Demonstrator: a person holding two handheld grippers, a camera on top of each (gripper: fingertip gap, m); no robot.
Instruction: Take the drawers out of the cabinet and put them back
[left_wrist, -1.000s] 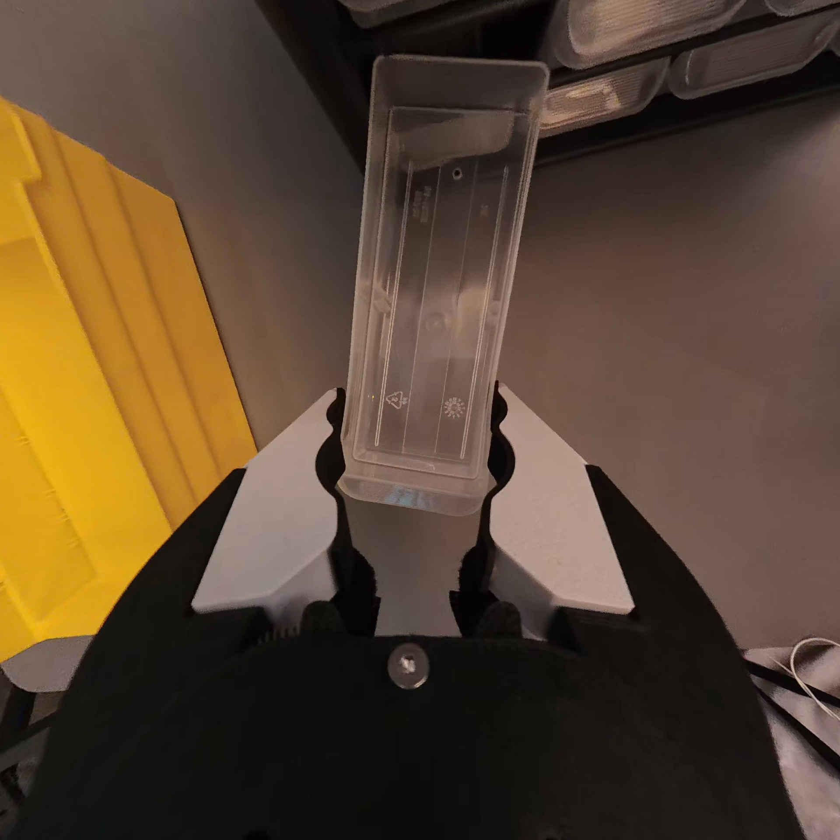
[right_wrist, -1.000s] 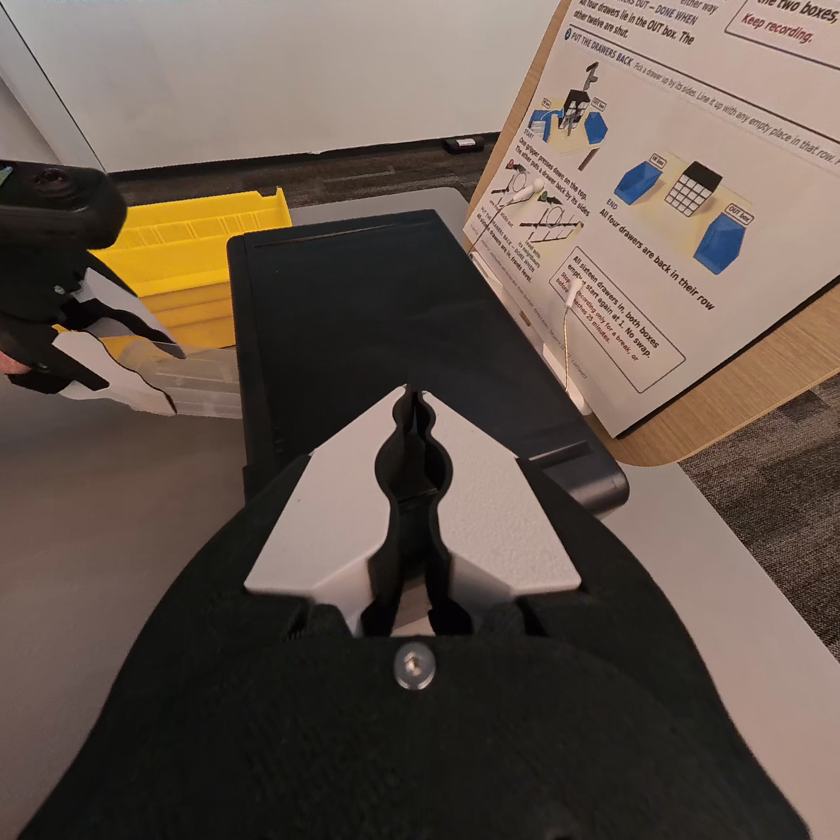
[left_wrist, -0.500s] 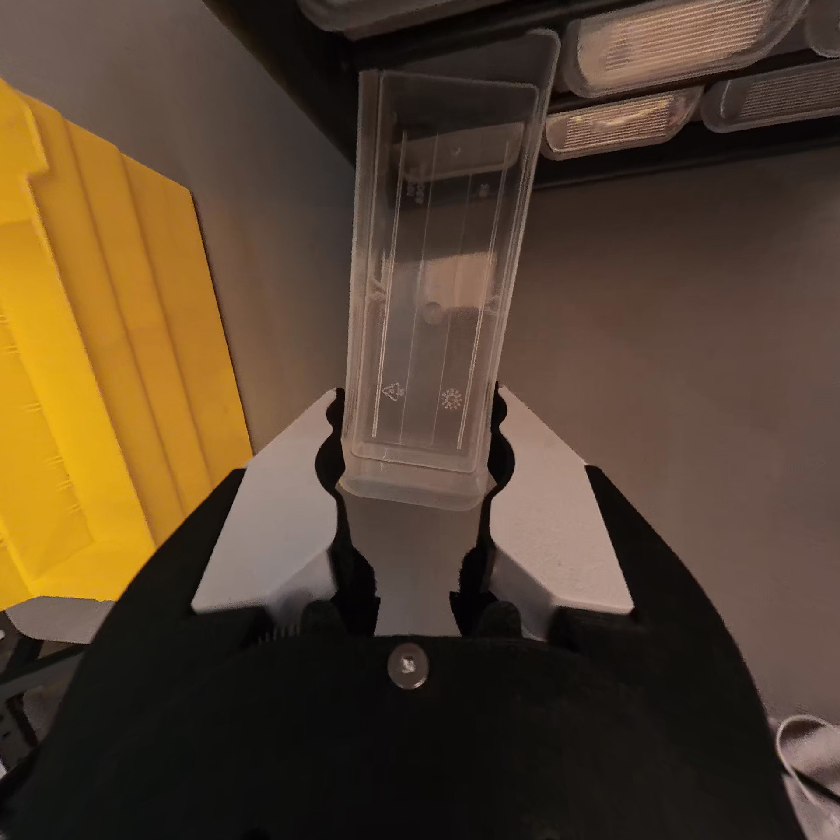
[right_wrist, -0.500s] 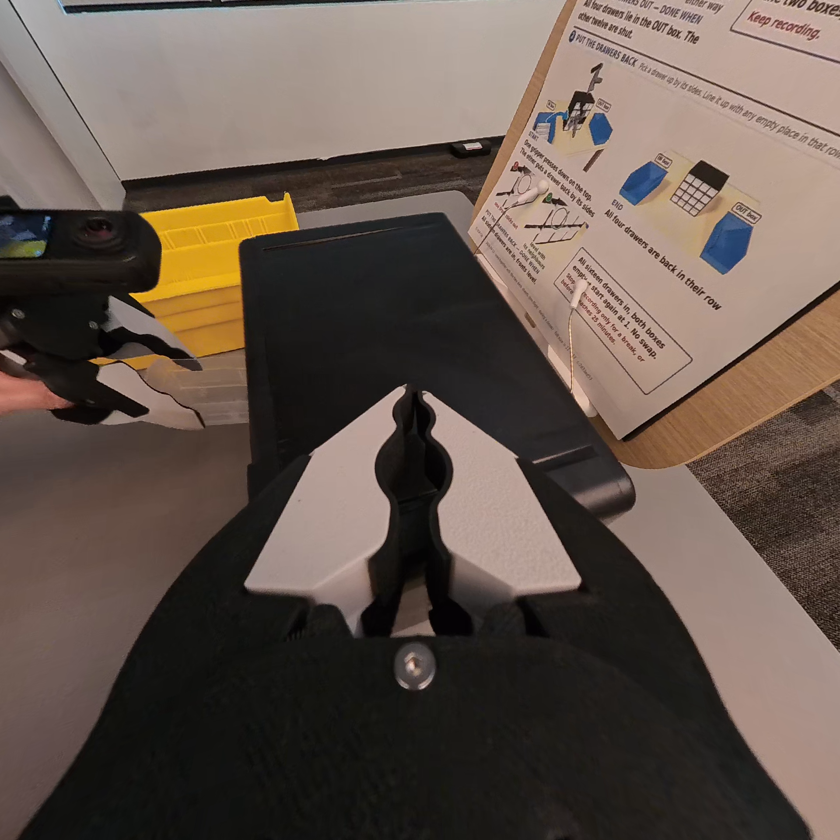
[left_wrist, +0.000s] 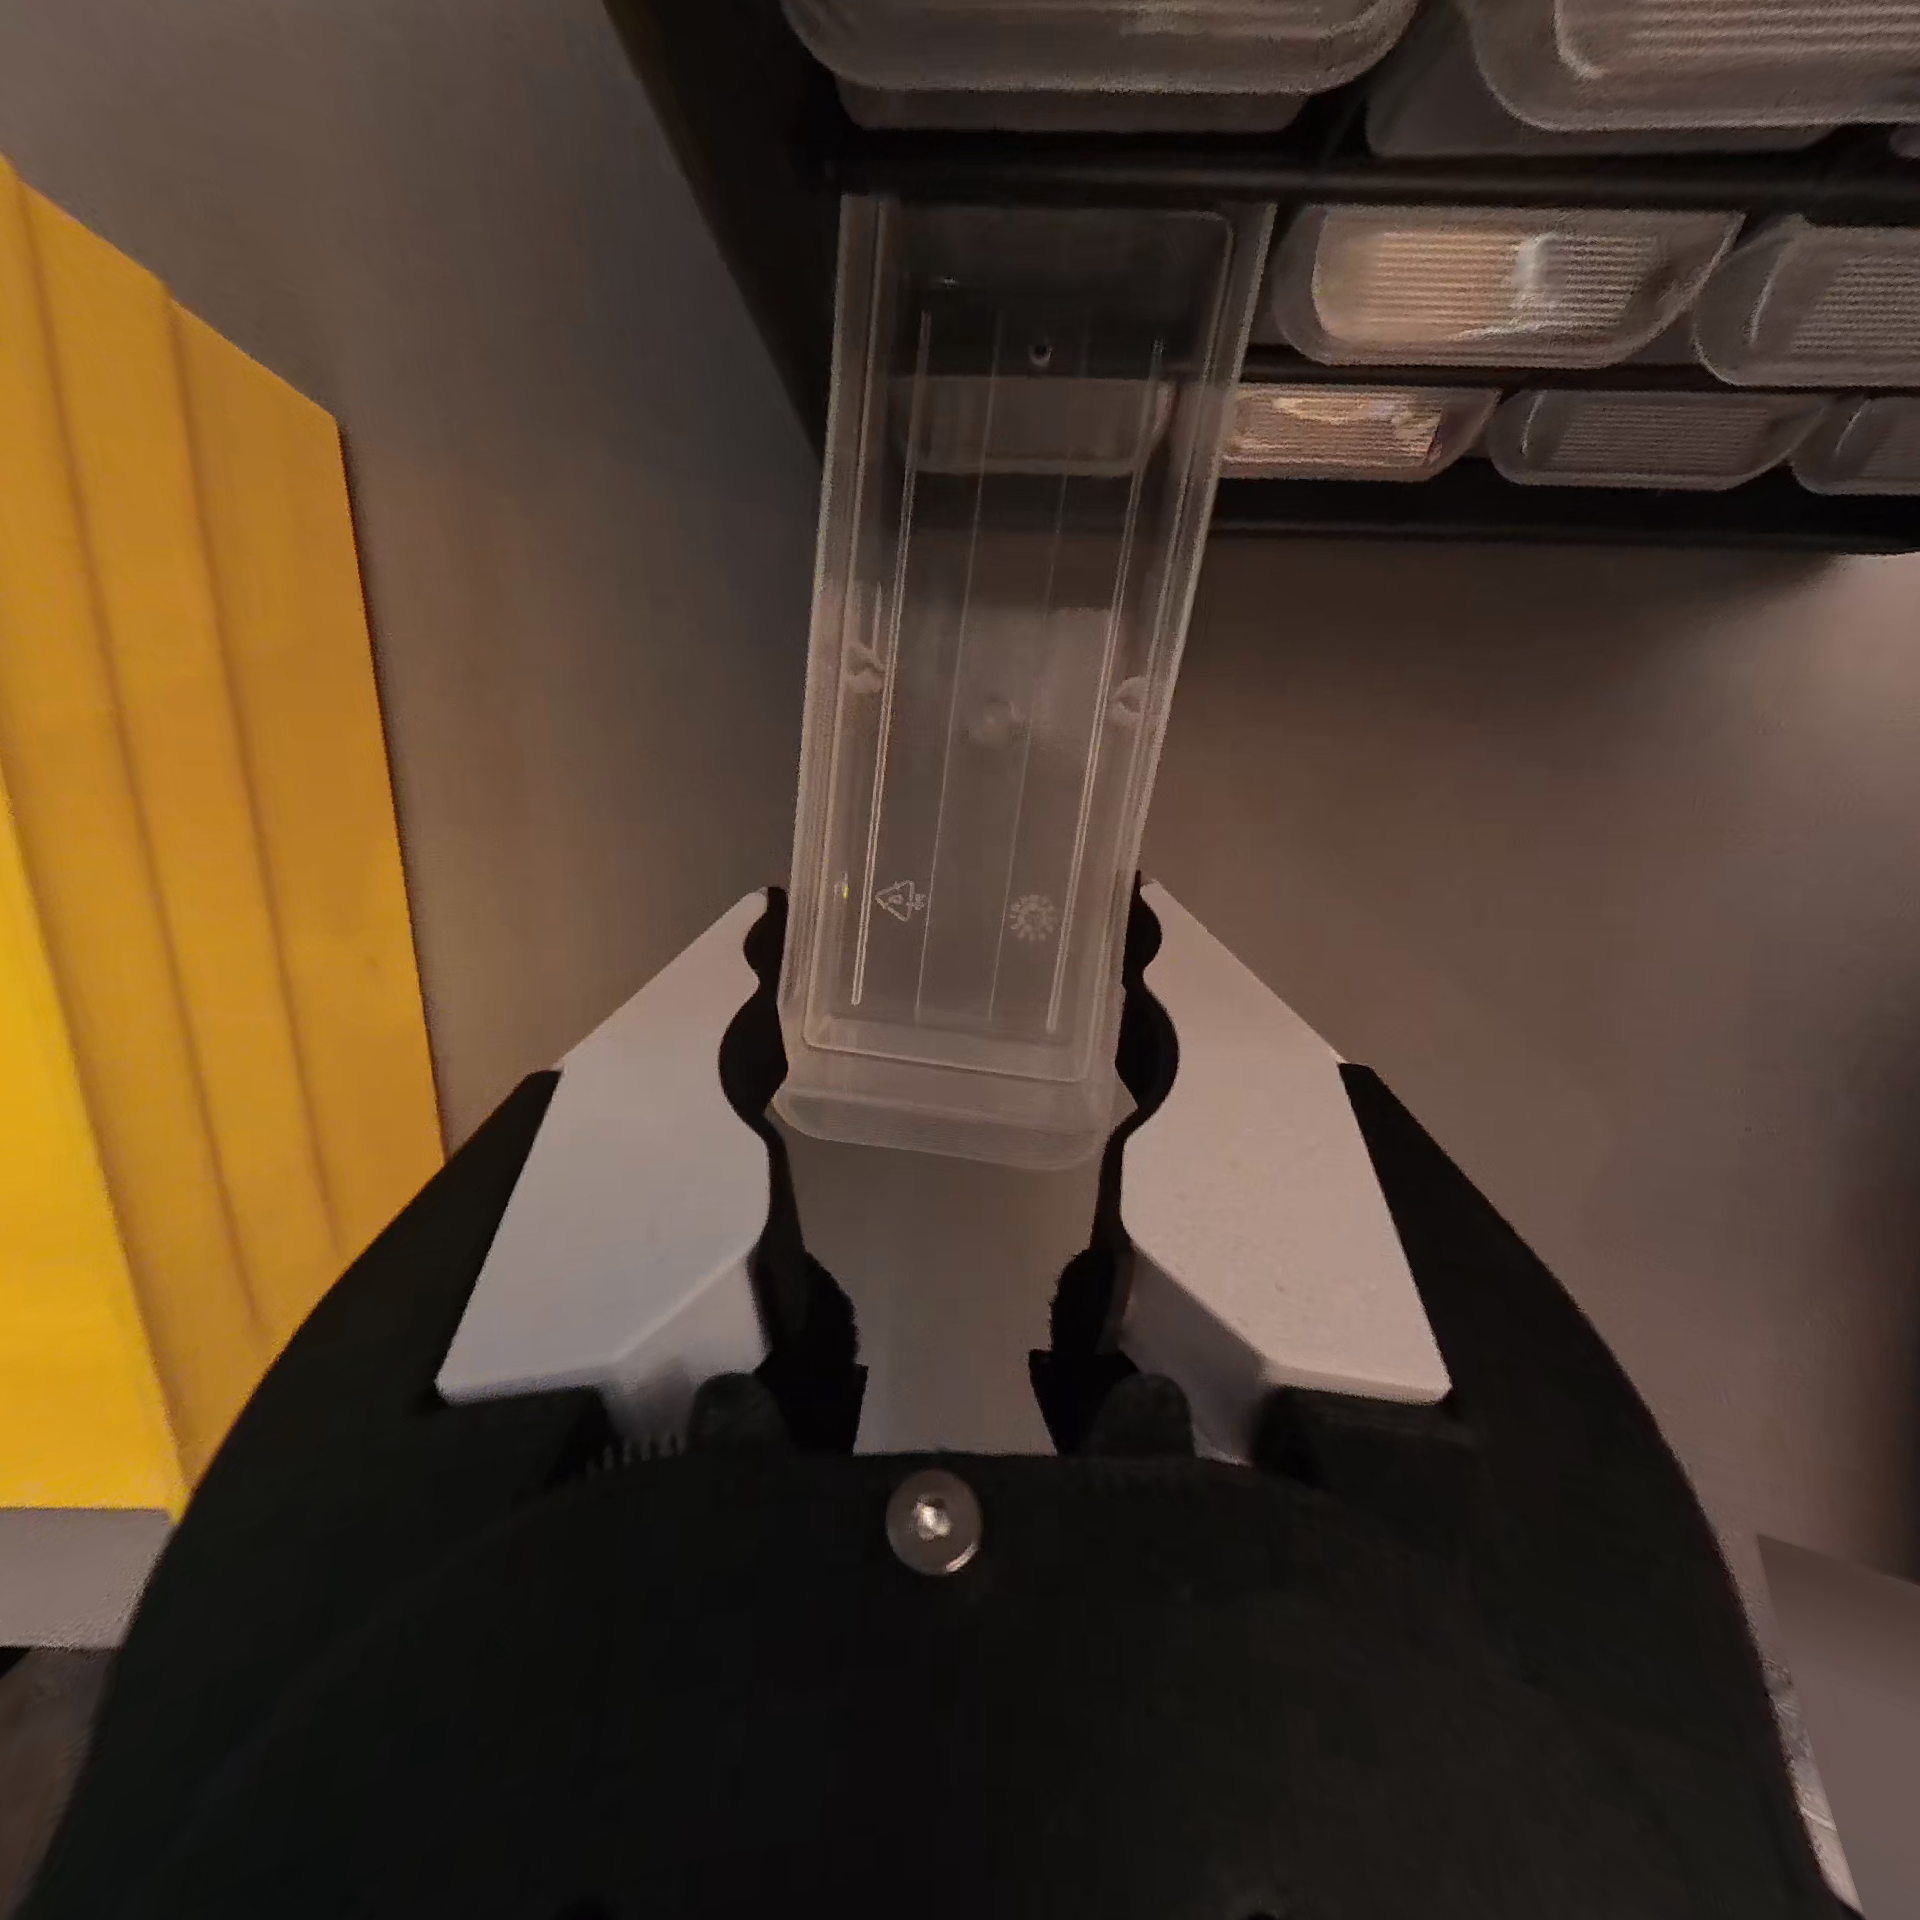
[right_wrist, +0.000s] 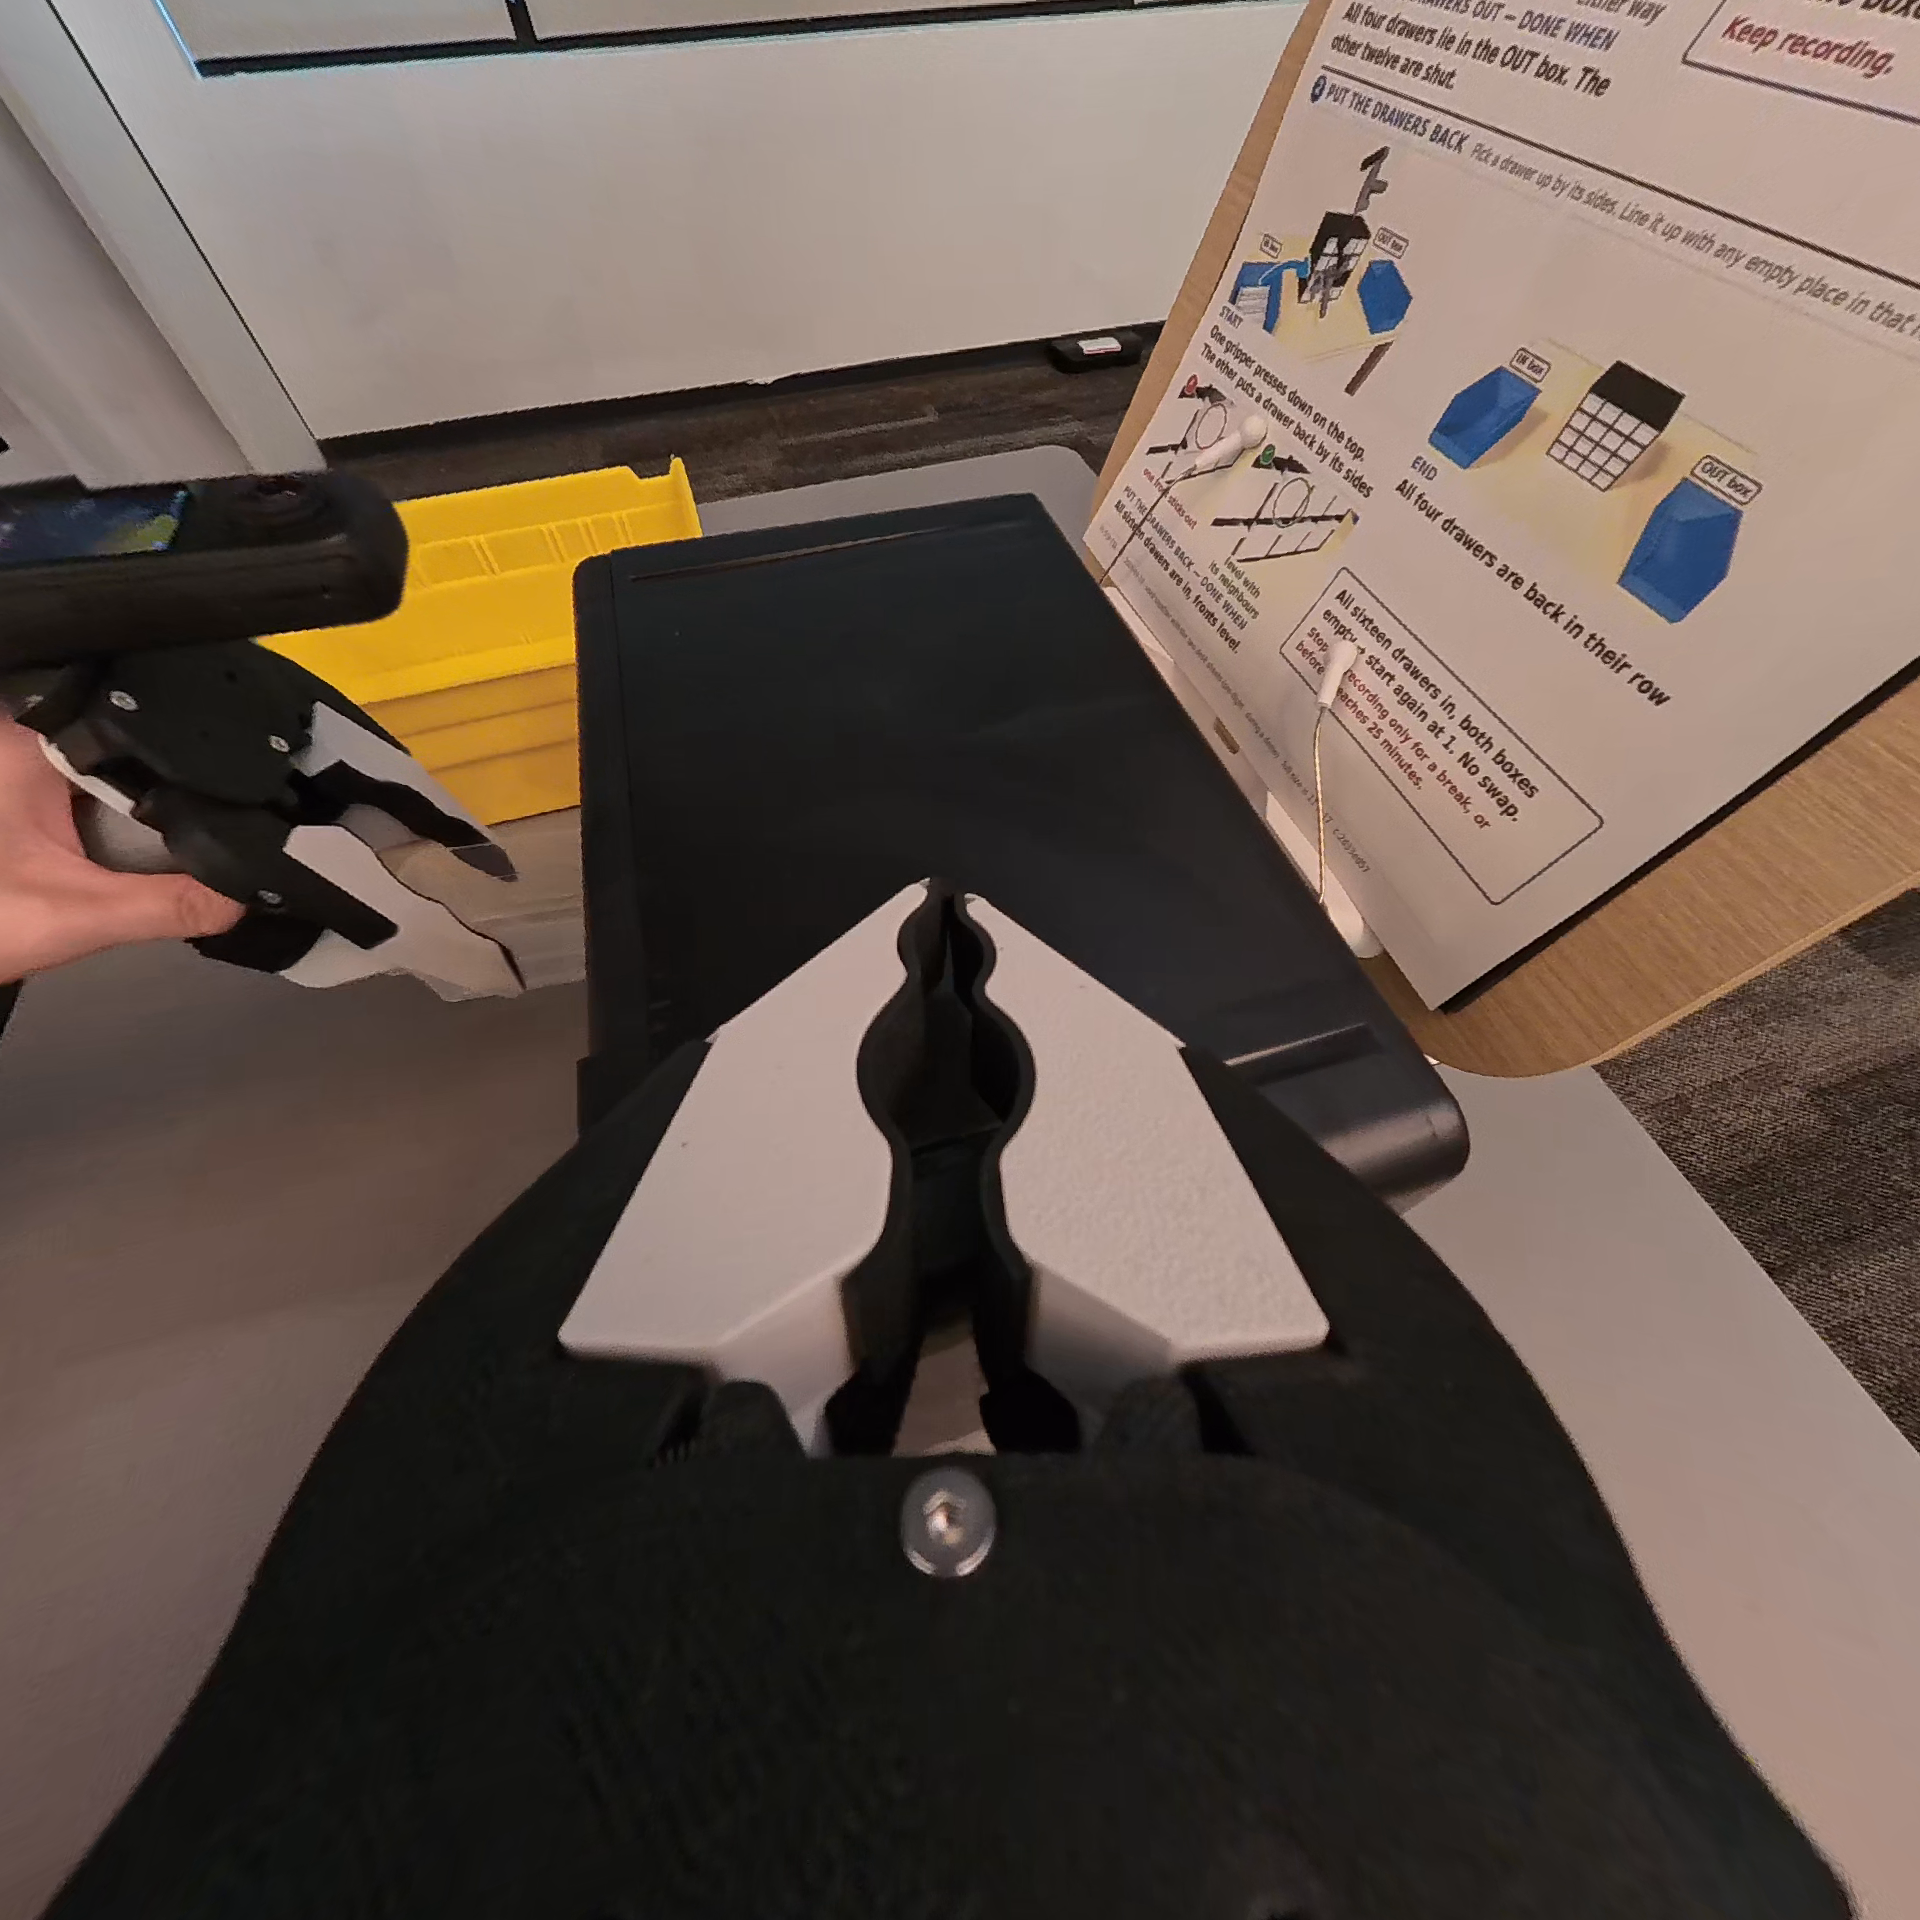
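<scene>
My left gripper is shut on the near end of a clear plastic drawer. The drawer's far end sits in the leftmost opening of the black cabinet, in a row with shut clear drawers to its right. My right gripper is shut and empty, its tips over the flat black top of the cabinet. In the right wrist view the left gripper shows at the left, held by a hand, with the drawer reaching the cabinet's front.
A yellow bin stands left of the cabinet; it also shows in the right wrist view. An instruction board leans to the right of the cabinet. The grey table lies below; its right edge meets carpet. Left tips to right tips: about 30 centimeters.
My left gripper has moved forward toward the cabinet, and the drawer's far end has gone from in front of the cabinet into the opening. My right gripper has stayed on the cabinet top.
</scene>
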